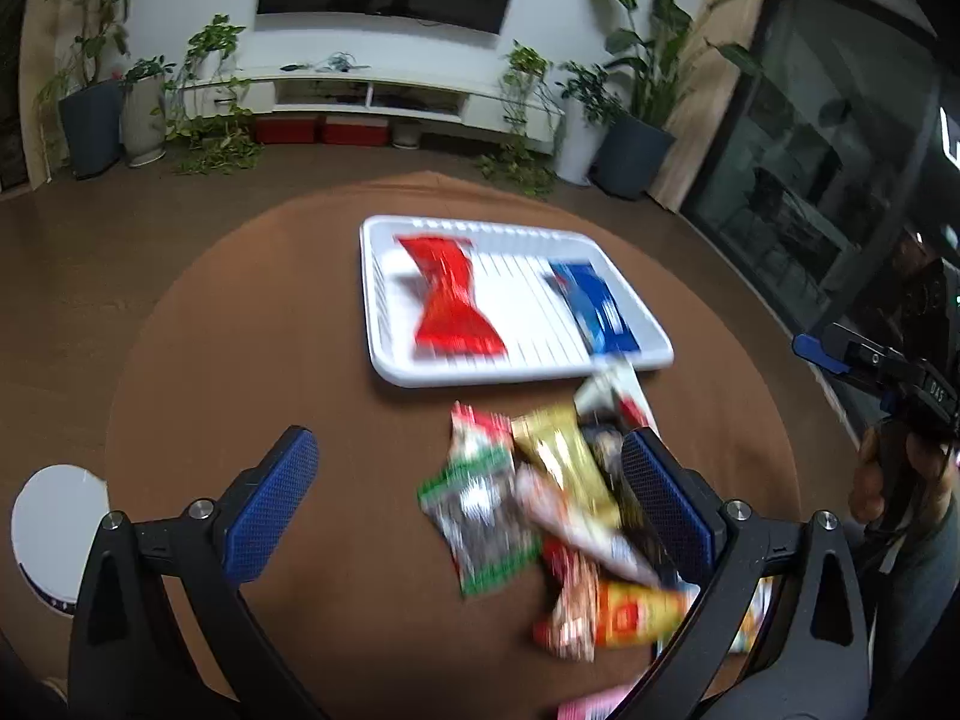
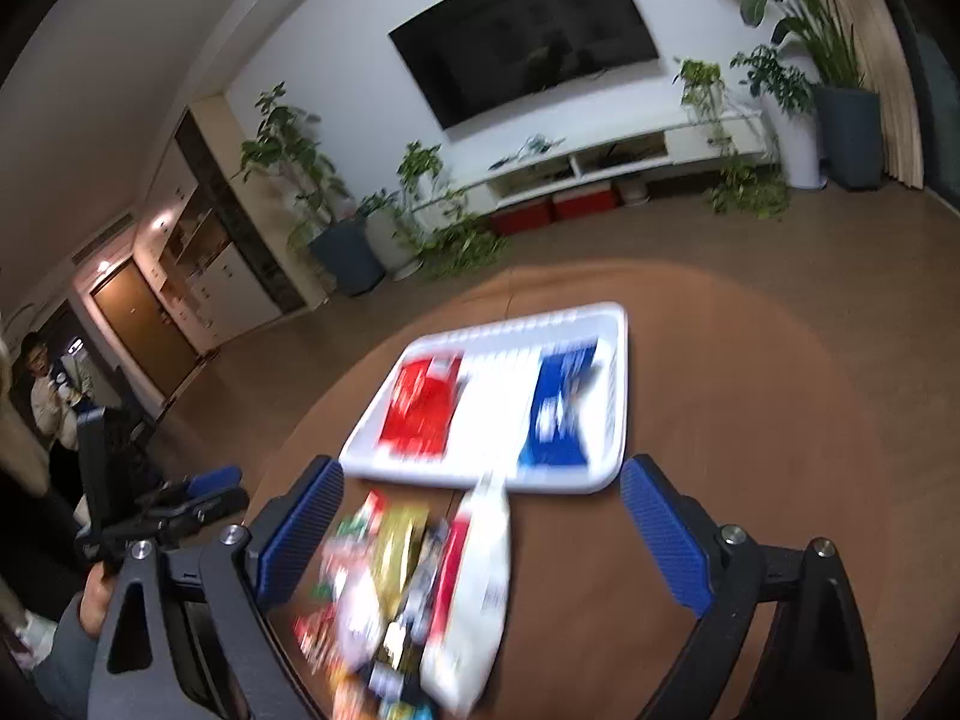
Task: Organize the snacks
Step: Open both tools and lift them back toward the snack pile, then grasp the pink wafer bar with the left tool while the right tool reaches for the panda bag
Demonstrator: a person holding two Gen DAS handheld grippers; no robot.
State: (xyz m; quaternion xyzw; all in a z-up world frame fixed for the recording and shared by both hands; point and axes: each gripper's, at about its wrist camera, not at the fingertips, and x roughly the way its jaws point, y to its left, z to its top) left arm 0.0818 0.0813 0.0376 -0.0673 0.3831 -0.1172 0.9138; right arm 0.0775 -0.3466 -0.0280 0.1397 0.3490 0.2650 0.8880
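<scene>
The snack pile [image 1: 558, 516] lies btwn the wide-spread left gripper [image 1: 468, 504] fingers. The right gripper [image 2: 480, 534] is spread too, holding nothing. The tray [image 1: 384, 360] sits just past it.

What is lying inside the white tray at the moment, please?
The white tray holds two packets: a red packet on its left and a blue packet on its right, with bare ribbed floor between them. Whatever lies beneath each packet is covered.
</scene>
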